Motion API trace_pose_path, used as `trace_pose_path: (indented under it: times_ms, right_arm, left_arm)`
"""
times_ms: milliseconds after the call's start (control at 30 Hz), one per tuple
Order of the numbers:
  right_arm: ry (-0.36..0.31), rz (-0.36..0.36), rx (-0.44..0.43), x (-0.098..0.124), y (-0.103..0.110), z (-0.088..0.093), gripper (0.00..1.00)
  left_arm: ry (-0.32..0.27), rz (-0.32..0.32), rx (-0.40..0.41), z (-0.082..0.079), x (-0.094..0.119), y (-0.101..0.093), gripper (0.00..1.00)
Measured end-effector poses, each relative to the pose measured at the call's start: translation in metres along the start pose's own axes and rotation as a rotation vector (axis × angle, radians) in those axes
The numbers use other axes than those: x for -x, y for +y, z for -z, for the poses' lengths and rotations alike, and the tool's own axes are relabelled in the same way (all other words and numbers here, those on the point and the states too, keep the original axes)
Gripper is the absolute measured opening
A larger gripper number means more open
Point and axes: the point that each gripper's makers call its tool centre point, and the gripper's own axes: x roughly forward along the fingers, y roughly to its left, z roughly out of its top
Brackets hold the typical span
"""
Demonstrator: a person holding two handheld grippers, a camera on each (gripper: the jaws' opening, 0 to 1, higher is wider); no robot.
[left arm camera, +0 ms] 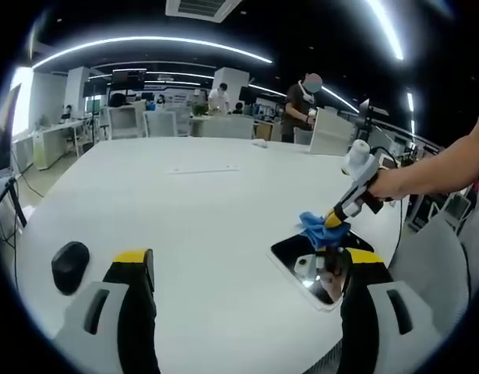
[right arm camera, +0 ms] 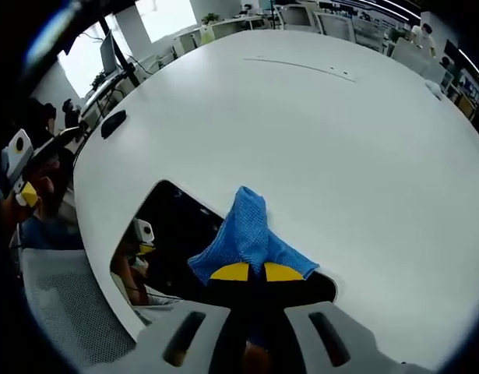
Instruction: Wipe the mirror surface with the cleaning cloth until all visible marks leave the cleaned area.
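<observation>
Both jaws of the right gripper (right arm camera: 248,272) pinch the soft, light cleaning cloth (right arm camera: 247,238) on the slick, breakable mirror (right arm camera: 173,234) near the surface (right arm camera: 301,132) edge; the left gripper (left arm camera: 251,273) gapes empty.

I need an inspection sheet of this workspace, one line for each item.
Surface: white table, large and rounded.
Job's things: mirror flat near the table edge; blue cleaning cloth lying on it.
Clutter: black computer mouse on the table.
Grippers: right gripper shut on the cleaning cloth; left gripper open, holding nothing.
Cables: nothing seen on the table.
Surroundings: open office with desks, white mesh chair, people standing behind.
</observation>
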Motion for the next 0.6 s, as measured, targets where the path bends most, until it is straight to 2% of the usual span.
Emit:
trace_pose_path:
  times_ms: [233, 600]
  right_arm:
    - [-0.017, 0.022, -0.022, 0.001, 0.002, 0.003, 0.00]
    - [-0.030, 0.009, -0.030, 0.007, 0.009, 0.017, 0.00]
  left_arm:
    - [0.004, 0.006, -0.003, 0.000, 0.000, -0.006, 0.99]
    - [0.008, 0.014, -0.011, -0.001, -0.003, -0.004, 0.99]
